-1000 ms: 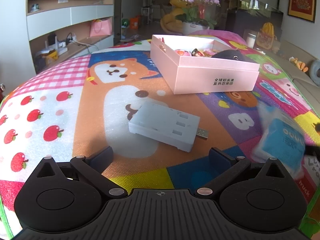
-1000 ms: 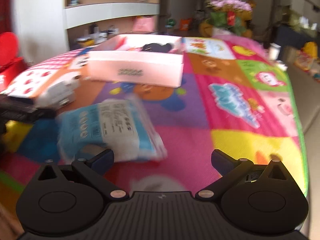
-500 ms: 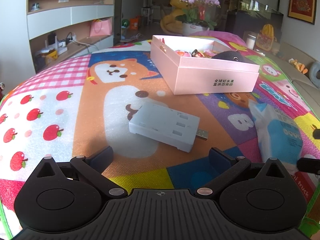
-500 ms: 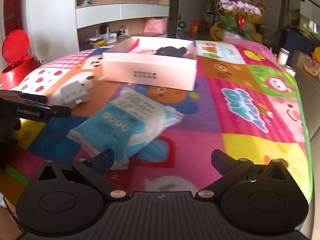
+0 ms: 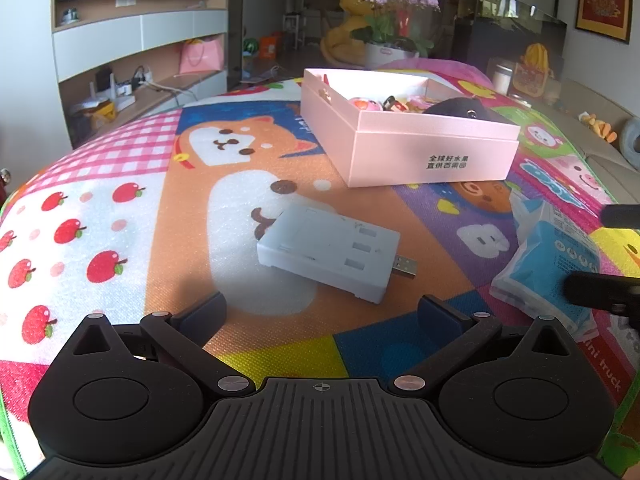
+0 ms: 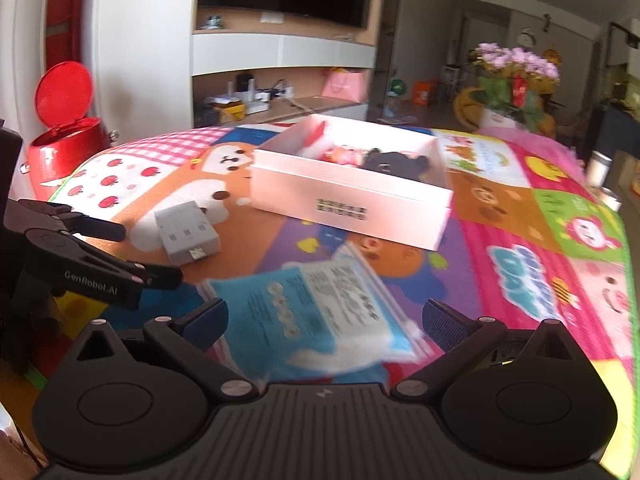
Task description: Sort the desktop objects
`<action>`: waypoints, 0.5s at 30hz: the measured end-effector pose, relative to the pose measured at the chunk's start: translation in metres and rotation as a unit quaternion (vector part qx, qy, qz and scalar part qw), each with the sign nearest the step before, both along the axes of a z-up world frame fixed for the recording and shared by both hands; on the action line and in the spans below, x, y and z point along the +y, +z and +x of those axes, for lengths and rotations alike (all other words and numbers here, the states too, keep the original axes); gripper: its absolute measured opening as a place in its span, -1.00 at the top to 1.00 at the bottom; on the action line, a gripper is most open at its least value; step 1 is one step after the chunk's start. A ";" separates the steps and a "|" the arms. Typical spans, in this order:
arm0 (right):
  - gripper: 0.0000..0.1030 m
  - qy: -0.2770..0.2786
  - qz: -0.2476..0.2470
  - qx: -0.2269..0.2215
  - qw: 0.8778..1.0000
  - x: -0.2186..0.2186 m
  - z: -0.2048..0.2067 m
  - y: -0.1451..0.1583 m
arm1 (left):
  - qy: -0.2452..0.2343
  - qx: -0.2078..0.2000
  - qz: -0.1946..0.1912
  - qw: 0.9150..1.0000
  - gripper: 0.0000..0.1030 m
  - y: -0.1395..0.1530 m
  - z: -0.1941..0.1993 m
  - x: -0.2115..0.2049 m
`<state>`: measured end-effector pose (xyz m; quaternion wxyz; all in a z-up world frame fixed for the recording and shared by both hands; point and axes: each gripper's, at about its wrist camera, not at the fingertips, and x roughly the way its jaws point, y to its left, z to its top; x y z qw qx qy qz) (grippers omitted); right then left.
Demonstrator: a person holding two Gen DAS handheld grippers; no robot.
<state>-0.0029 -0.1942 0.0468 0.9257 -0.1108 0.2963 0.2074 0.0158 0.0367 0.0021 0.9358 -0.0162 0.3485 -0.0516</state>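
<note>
Jaws of my right gripper [image 6: 324, 318] gape around the blue tissue pack [image 6: 320, 312] (lying flat, ready for pinching); left gripper [image 5: 322, 314] open before the charger [image 5: 328, 254]

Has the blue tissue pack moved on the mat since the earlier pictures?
Yes. In the left wrist view the blue tissue pack lies nearer the pink box than one second ago; it shifted away from the camera.

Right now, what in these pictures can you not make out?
- Small toys inside the pink box: left view, too small, half hidden by its wall.
- Print on the blue packet: right view, motion blur.
- Packet's far end: left view, behind the right gripper's fingers.
- Red bin: contents hidden by its rim.
</note>
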 end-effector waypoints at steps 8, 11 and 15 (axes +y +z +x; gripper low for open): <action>-1.00 0.026 0.019 0.048 0.998 0.007 0.043 -0.017 | 0.000 0.000 0.001 1.000 -1.00 0.000 0.000 -0.001; -0.94 0.018 0.027 0.048 0.998 0.004 0.038 -0.017 | -0.001 0.002 0.009 1.000 -1.00 -0.001 0.001 -0.003; -0.82 0.007 0.022 0.039 0.999 -0.002 0.022 -0.015 | -0.003 0.005 0.018 1.000 -1.00 -0.001 0.002 -0.005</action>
